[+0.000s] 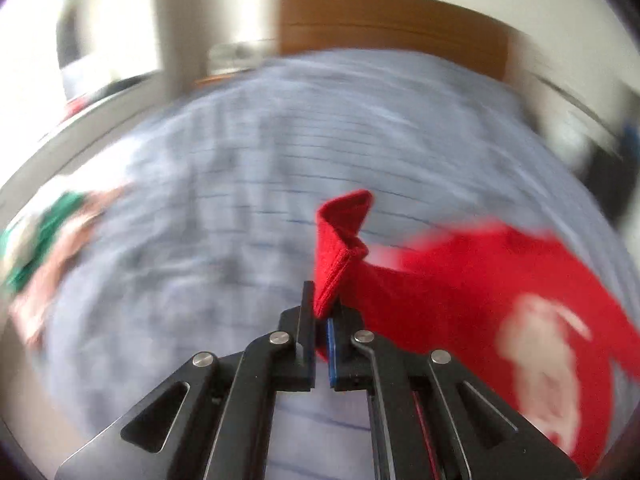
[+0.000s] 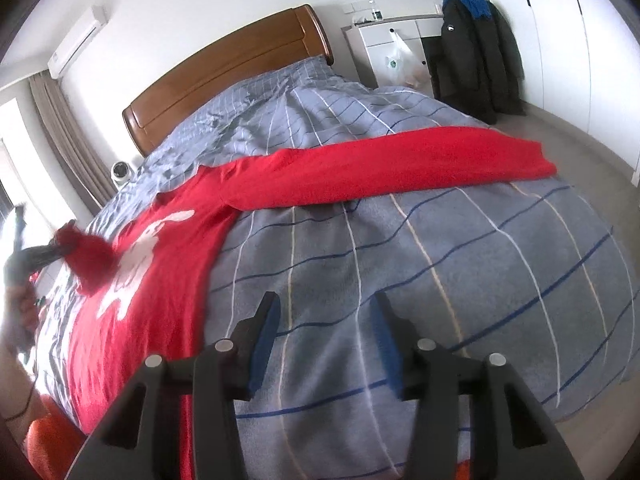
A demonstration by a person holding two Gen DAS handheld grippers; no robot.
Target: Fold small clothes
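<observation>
Our left tongs (image 1: 322,320) clamp the sweater (image 2: 168,280) cuff (image 1: 340,240); right tongs (image 2: 324,344) gape over the bed (image 2: 440,260). We should lay the sleeve flat across the chest.

Red top on a blue-grey checked cover

The sweater (image 2: 168,280) is bright red with a white figure printed on its front; the bed cover (image 2: 440,280) is blue-grey, crossed by dark blue, white and cream lines. Far off, the headboard (image 2: 224,76) is warm brown, and the black gripper's pads (image 2: 264,340) are blue.
</observation>
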